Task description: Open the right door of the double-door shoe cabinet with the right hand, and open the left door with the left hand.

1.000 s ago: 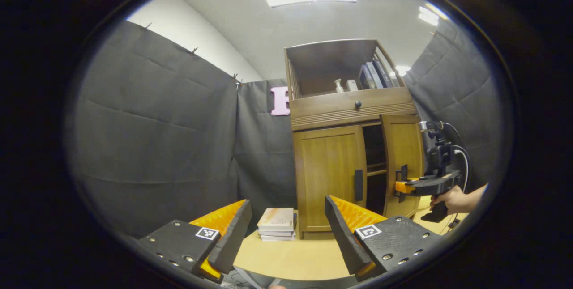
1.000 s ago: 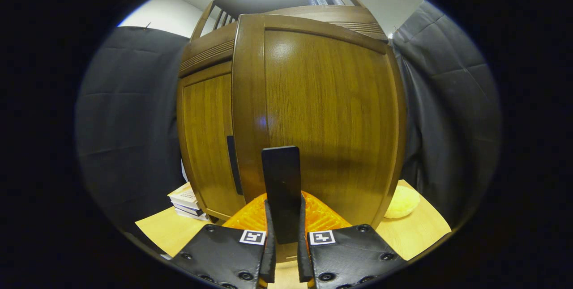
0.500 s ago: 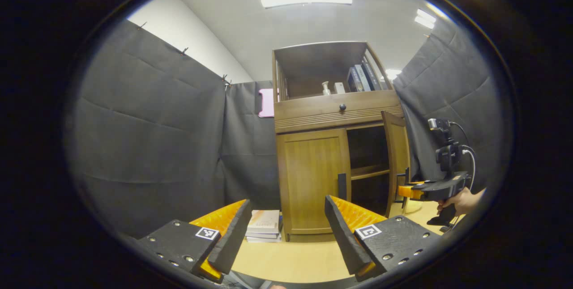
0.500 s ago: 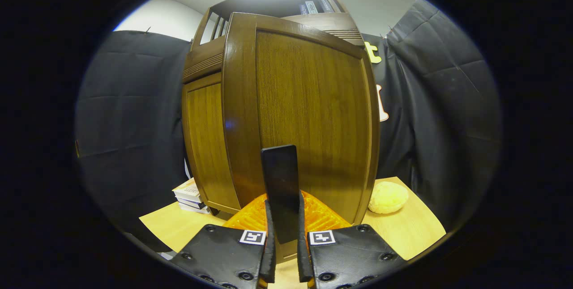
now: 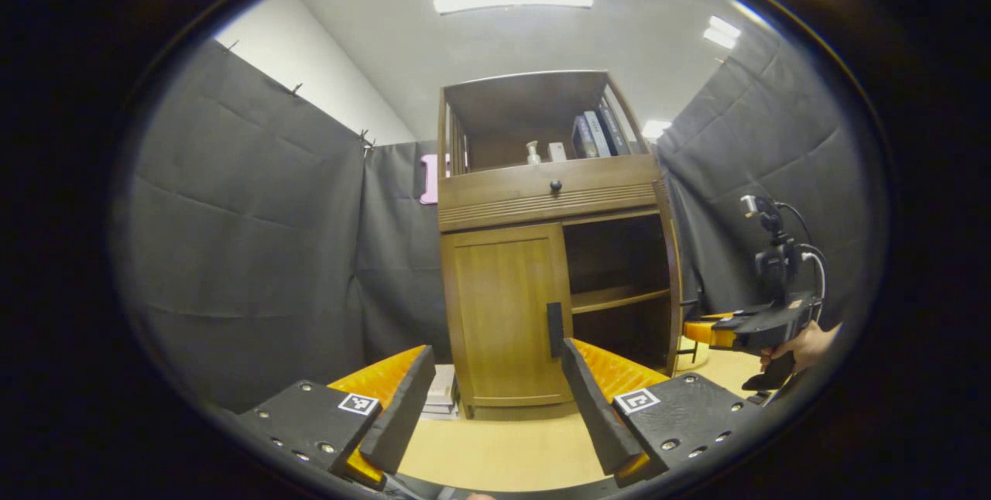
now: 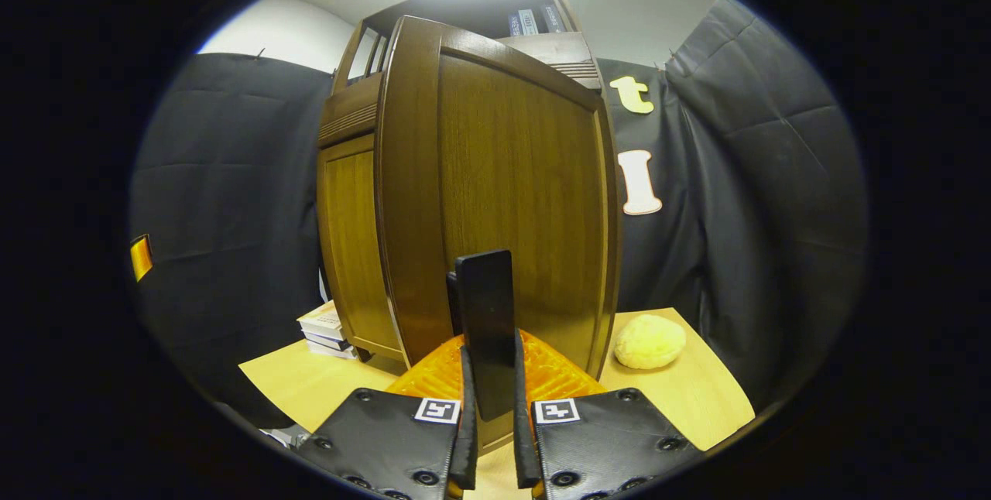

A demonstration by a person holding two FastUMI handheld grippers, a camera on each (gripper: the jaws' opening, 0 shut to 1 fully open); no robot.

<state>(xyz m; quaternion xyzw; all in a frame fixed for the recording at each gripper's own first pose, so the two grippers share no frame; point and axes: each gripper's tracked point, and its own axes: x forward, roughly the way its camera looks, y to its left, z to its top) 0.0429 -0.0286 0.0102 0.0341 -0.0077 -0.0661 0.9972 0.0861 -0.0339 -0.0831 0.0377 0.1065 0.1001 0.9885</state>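
Observation:
The wooden shoe cabinet (image 5: 550, 198) stands on a light wooden table. Its left door (image 5: 503, 314) is shut, with a dark vertical handle (image 5: 554, 330) on its right edge. My left gripper (image 5: 495, 361) is open, short of that door, and the handle appears just beside its right finger. The right door (image 6: 519, 198) is swung wide and shows edge-on (image 5: 672, 283) in the left gripper view. My right gripper (image 6: 491, 349) is shut on the right door's dark handle (image 6: 486, 306). A hand (image 5: 805, 345) holds that right gripper (image 5: 691, 330) at the door's edge.
An inner shelf (image 5: 619, 299) shows in the opened half. A drawer with a knob (image 5: 554, 186) and an open shelf with books sit above. A stack of books (image 6: 325, 326) lies left of the cabinet, a yellow round lump (image 6: 649, 341) to its right. Black cloth walls surround the table (image 6: 697, 399).
The right door has swung from half open to wide open, pulled by the right gripper. The cabinet has slid left in the left gripper view; the left door's handle now sits near the left gripper's fingers.

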